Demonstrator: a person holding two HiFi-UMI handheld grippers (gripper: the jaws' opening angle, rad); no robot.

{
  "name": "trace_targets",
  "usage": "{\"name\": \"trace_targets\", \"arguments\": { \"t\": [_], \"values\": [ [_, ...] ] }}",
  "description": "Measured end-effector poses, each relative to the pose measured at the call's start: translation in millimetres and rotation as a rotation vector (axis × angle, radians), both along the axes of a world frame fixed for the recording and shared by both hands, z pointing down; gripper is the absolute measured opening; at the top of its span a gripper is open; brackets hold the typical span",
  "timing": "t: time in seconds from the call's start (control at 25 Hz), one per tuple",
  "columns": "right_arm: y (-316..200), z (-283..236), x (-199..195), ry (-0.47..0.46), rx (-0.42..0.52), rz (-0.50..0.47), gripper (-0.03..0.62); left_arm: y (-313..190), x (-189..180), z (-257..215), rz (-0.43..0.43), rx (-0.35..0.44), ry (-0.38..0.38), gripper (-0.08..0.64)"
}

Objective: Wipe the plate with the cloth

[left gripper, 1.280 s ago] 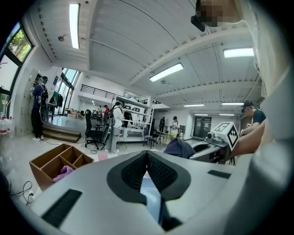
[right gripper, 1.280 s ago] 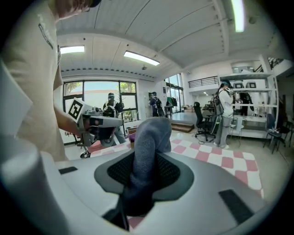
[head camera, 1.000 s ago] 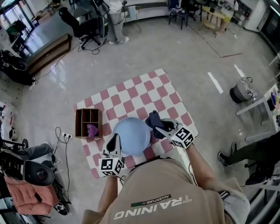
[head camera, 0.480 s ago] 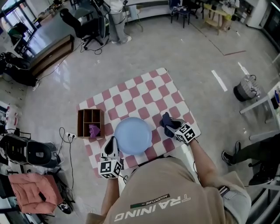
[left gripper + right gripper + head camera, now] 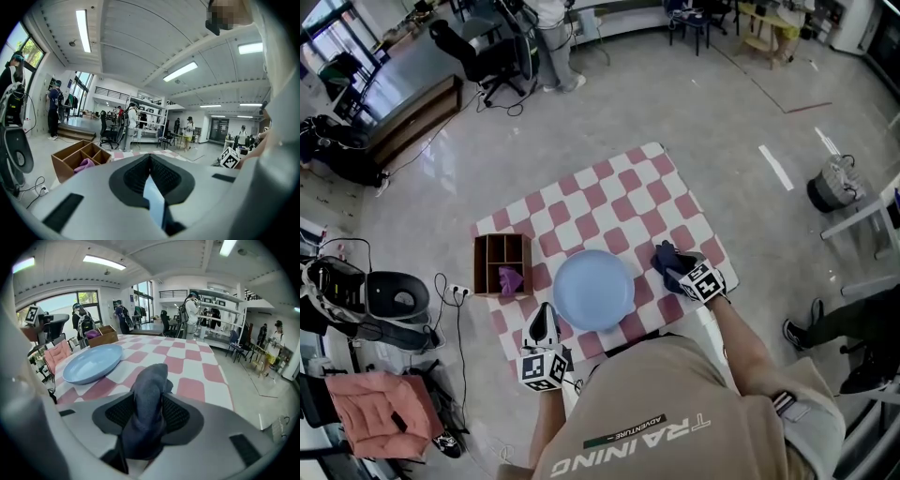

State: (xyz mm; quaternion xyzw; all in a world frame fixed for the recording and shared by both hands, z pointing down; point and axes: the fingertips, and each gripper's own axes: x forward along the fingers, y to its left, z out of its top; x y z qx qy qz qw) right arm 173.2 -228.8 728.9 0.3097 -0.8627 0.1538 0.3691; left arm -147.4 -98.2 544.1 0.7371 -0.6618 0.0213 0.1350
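A light blue plate (image 5: pixel 593 289) lies flat on the red-and-white checked mat (image 5: pixel 619 202). My left gripper (image 5: pixel 542 317) sits just off the plate's near-left rim. In the left gripper view its jaws (image 5: pixel 150 161) stand a narrow slit apart, with only the plate's blue showing through. Right of the plate, my right gripper (image 5: pixel 673 267) is low over the mat with the dark blue cloth (image 5: pixel 664 255). Its jaws have just been opening. The cloth (image 5: pixel 151 380) still stands loosely between the pads, and the plate (image 5: pixel 93 363) lies ahead to the left.
A wooden divided box (image 5: pixel 502 264) with a purple rag (image 5: pixel 510 278) in it stands at the mat's left edge. A power strip (image 5: pixel 457 291) and cables lie on the floor beside it. Someone's leg (image 5: pixel 834 328) is at the right. An office chair (image 5: pixel 478 52) is far behind.
The plate, raised at my left gripper a second ago, now lies on the mat, and that gripper has drawn back. My right gripper moved right and down with the cloth.
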Motion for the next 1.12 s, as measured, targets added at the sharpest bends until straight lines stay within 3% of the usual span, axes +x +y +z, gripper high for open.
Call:
{"name": "trace_targets", "arguments": {
  "t": [0.28,0.4,0.52,0.76,1.0,1.12],
  "values": [
    [3.9,-53.3,-11.1,-0.071,0.097,-0.012,0.203,-7.5,0.6,-1.8,0.028,0.024,0.013,0.011],
    [8.7,-81.0,-32.1,-0.120,0.155,-0.046,0.142,-11.2,1.9,-4.8,0.048,0.034,0.015,0.011],
    [16.6,-117.7,-63.4,-0.220,0.229,-0.087,0.070,-12.7,3.2,-10.0,0.066,0.042,0.017,0.011],
    [25.5,-203.4,-130.5,-0.522,0.298,-0.146,0.031,-22.9,5.2,-28.9,0.104,0.089,-0.019,0.011],
    [49.4,-251.0,-178.6,-0.671,0.299,-0.283,0.018,-25.0,11.6,-53.8,0.124,0.143,-0.002,0.011],
    [65.6,-260.8,-197.9,-0.699,0.298,-0.332,0.018,-26.5,18.8,-67.7,0.137,0.171,0.009,0.011]
  ]
}}
